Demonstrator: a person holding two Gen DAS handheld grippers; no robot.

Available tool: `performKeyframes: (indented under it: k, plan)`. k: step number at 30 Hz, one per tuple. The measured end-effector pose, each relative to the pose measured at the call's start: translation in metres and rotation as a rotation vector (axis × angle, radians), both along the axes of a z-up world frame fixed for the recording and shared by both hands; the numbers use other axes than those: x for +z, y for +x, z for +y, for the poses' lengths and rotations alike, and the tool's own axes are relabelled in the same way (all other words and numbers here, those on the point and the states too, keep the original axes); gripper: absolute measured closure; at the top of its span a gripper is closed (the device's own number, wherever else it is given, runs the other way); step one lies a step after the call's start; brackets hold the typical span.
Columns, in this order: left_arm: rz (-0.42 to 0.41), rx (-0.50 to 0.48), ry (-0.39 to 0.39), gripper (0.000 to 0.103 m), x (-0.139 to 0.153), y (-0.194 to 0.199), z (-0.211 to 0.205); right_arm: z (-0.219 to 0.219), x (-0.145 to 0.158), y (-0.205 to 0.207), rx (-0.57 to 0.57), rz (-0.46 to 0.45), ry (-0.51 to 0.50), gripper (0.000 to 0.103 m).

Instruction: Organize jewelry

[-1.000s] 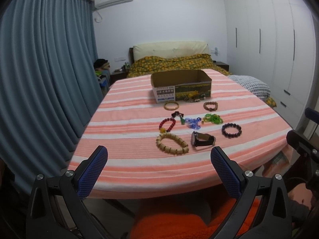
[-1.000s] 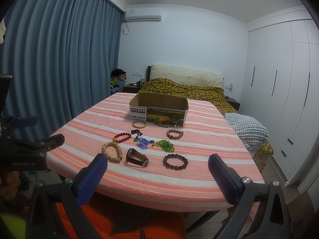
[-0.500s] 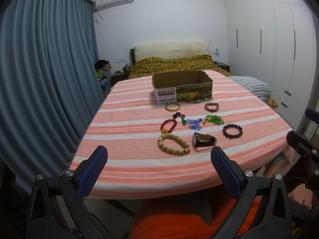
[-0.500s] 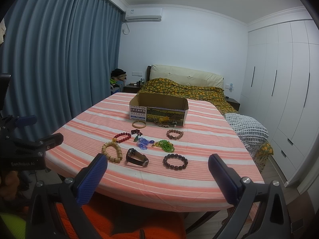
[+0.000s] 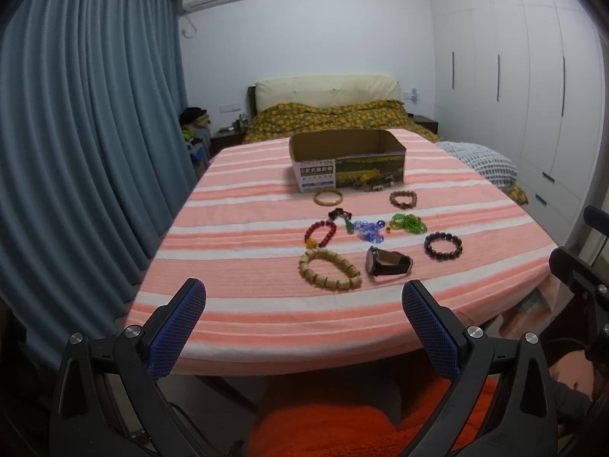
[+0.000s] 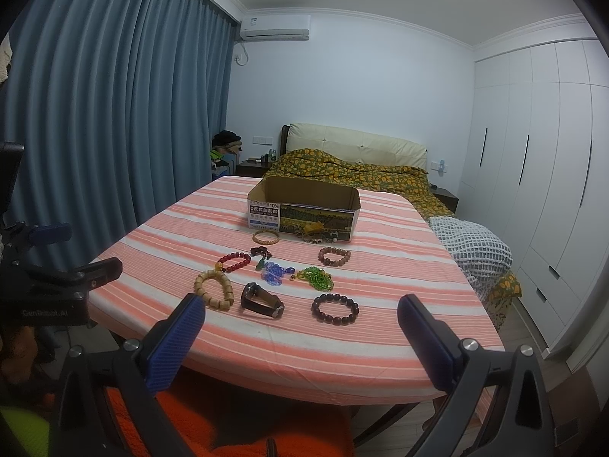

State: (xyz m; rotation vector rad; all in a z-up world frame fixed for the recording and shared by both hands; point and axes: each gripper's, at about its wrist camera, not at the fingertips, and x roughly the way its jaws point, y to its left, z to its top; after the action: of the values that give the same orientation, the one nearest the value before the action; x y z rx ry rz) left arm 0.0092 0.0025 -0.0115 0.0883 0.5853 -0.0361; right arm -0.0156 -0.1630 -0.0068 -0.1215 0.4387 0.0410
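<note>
The left gripper [image 5: 303, 310] and right gripper [image 6: 301, 316] both gape wide, grasping nothing, short of the pink-and-white striped table [image 5: 243, 228]; beaded bracelets and a black leather-strapped wristwatch [image 5: 386, 261] lie loose at twelve o'clock of each; beyond them stands the open printed cardboard box [image 5: 348, 160]

Ahead of the blue-padded left gripper [image 5: 303, 304]: pink-and-white striped tablecloth [image 5: 243, 221], tan wooden bracelet [image 5: 329, 274], black watch [image 5: 387, 262], dark maroon beads [image 5: 443, 245], green beads [image 5: 407, 223], blue beads [image 5: 367, 230], red beads [image 5: 320, 232], brown cardboard box [image 5: 347, 160]
</note>
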Motion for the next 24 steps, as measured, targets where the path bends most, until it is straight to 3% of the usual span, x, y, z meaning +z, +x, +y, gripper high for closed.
performKeyframes:
  k: [13, 24]
  plan:
    - [0.036, 0.001, -0.031, 0.0, -0.006, 0.003, 0.005, -0.002, 0.0, 0.001, -0.009, -0.004, 0.005, 0.0]
    - [0.101, -0.018, 0.009, 0.0, -0.018, 0.017, 0.008, -0.011, 0.001, 0.007, -0.024, -0.002, 0.032, 0.0]
